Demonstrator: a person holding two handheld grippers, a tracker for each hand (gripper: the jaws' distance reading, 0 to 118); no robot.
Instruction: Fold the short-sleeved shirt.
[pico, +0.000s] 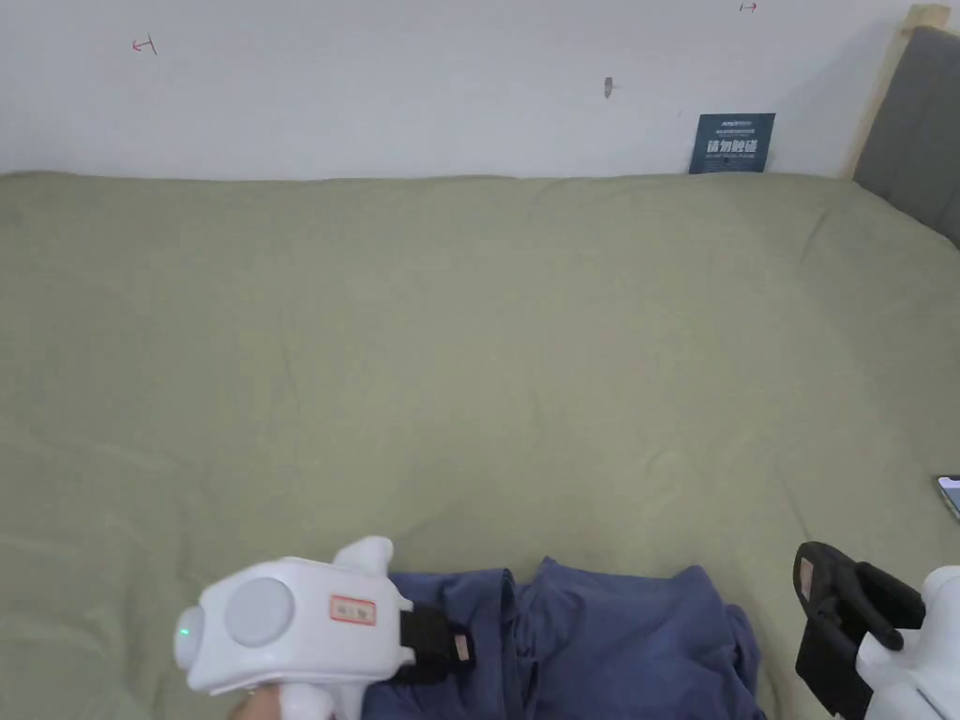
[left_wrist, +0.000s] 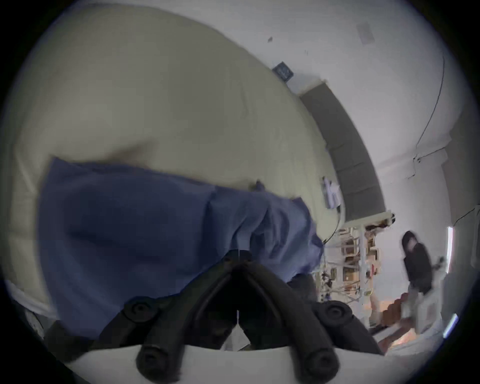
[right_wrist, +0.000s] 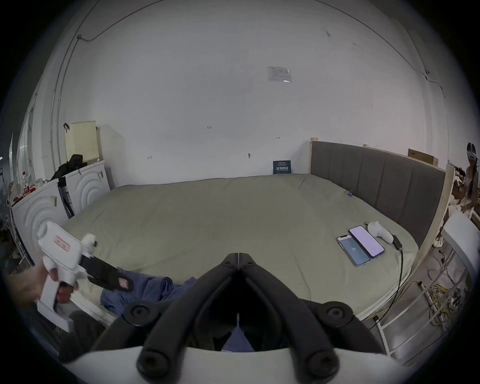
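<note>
A blue short-sleeved shirt (pico: 600, 637) lies crumpled at the near edge of the olive-green bed (pico: 469, 328). My left gripper (pico: 459, 647) hovers over the shirt's left part, its black jaws pressed together and pointing right. In the left gripper view its jaws (left_wrist: 239, 256) meet at the tips with no cloth between them, and the shirt (left_wrist: 130, 220) spreads out behind. My right gripper (pico: 816, 619) is off the shirt's right side, over bare sheet. Its jaws (right_wrist: 238, 257) are shut and hold nothing. From there the left gripper (right_wrist: 124, 282) sits above the rumpled shirt (right_wrist: 148, 288).
Two phones (right_wrist: 361, 245) and a small white device (right_wrist: 379, 230) with a cable lie near the bed's right edge, below the grey headboard (right_wrist: 376, 181). A blue sign (pico: 732, 142) leans against the far wall. White appliances (right_wrist: 52, 207) stand left of the bed.
</note>
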